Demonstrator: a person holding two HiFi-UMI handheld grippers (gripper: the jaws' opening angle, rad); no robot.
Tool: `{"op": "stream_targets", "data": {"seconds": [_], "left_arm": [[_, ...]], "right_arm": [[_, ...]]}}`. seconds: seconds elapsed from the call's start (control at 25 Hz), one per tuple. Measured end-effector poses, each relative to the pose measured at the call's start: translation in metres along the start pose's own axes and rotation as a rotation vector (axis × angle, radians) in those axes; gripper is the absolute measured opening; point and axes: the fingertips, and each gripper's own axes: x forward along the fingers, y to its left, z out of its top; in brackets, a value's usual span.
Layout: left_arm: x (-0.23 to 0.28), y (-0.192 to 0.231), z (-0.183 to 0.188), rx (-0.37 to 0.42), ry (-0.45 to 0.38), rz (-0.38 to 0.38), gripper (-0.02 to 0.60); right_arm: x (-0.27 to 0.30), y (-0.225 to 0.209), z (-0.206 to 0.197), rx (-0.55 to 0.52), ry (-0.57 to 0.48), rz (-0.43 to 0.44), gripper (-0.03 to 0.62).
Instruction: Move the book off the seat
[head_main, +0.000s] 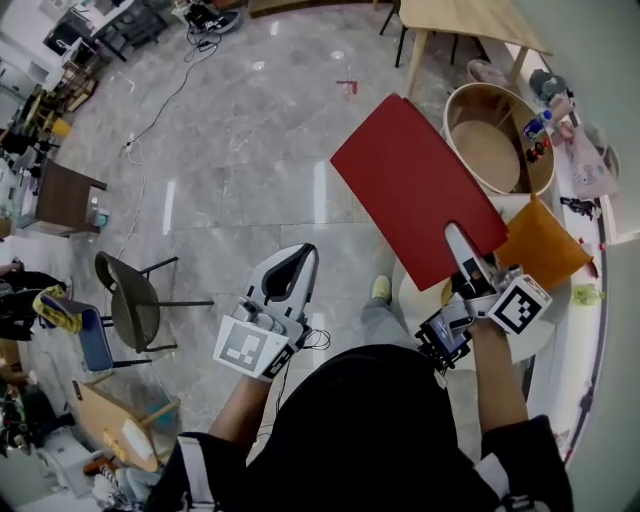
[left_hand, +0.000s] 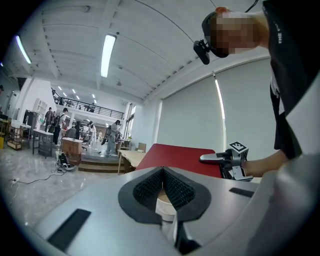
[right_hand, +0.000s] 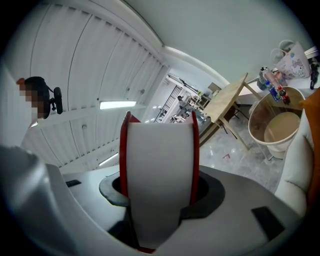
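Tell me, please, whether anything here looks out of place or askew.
The red book is off any surface: the right gripper clamps it by one edge, so it sticks out tilted in the air above the floor. A loose cable also trails across the floor. Nothing looks spilled or damaged.

A large red hardcover book (head_main: 418, 185) is held up in the air, gripped at its near edge by the right claw (head_main: 458, 240). Its plain cover is turned upward and tilted. A thick white block of pages is seen between the two red boards.
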Motion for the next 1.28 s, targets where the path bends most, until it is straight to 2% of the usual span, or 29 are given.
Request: {"op": "stream_targets", "data": {"seconds": [0.32, 0.52, 0.84, 1.28], "left_arm": [[0.092, 0.013, 0.023, 0.031, 0.017, -0.028, 0.012], [0.138, 0.018, 0.034, 0.059, 0.015, -0.067, 0.012], [0.192, 0.008, 0.043, 0.064, 0.002, -0.127, 0.013], [0.254, 0.024, 0.041, 0.049, -0.007, -0.248, 0.012]], "right_arm": [[0.015, -0.06, 0.069, 0.019, -0.075, -0.035, 0.236], [0.02, -0.09, 0.099, 0.021, -0.132, -0.051, 0.236], [0.008, -0.126, 0.132, 0.026, -0.194, -0.109, 0.236], [0.014, -0.155, 0.157, 0.02, -0.266, -0.204, 0.236]]}}
